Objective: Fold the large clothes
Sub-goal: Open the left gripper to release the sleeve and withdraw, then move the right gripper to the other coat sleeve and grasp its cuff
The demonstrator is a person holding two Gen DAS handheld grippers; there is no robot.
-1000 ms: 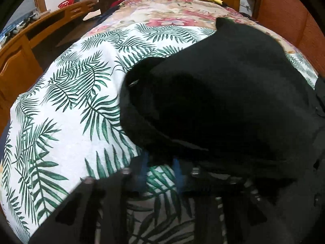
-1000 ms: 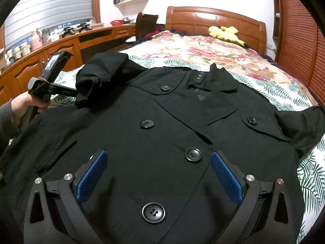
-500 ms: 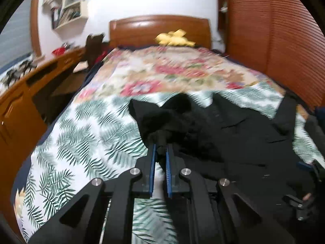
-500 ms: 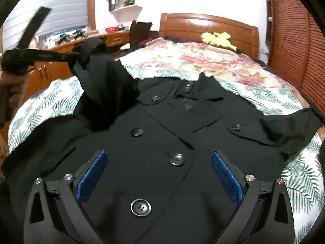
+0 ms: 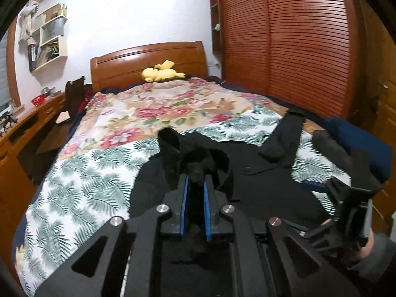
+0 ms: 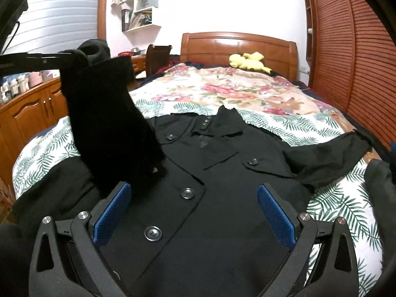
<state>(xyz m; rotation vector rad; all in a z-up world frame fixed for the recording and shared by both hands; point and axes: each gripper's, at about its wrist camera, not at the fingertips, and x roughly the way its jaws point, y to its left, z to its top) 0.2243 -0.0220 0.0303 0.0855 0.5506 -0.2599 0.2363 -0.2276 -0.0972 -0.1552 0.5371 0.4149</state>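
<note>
On the bed (image 6: 247, 94), right tongs (image 6: 193, 212) gape over the coat (image 6: 222, 173); left tongs (image 5: 195, 198) pinch its sleeve (image 6: 106, 123).

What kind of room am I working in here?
A bedroom, most likely: a bed with a carved wooden headboard, a floral and palm-leaf bedspread and a yellow plush toy near the headboard, beside a slatted wooden wardrobe.

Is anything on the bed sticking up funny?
Yes. The black coat lies flat, but one sleeve stands up off the bed because the left gripper is pinching its end. The other sleeve lies flat.
</note>
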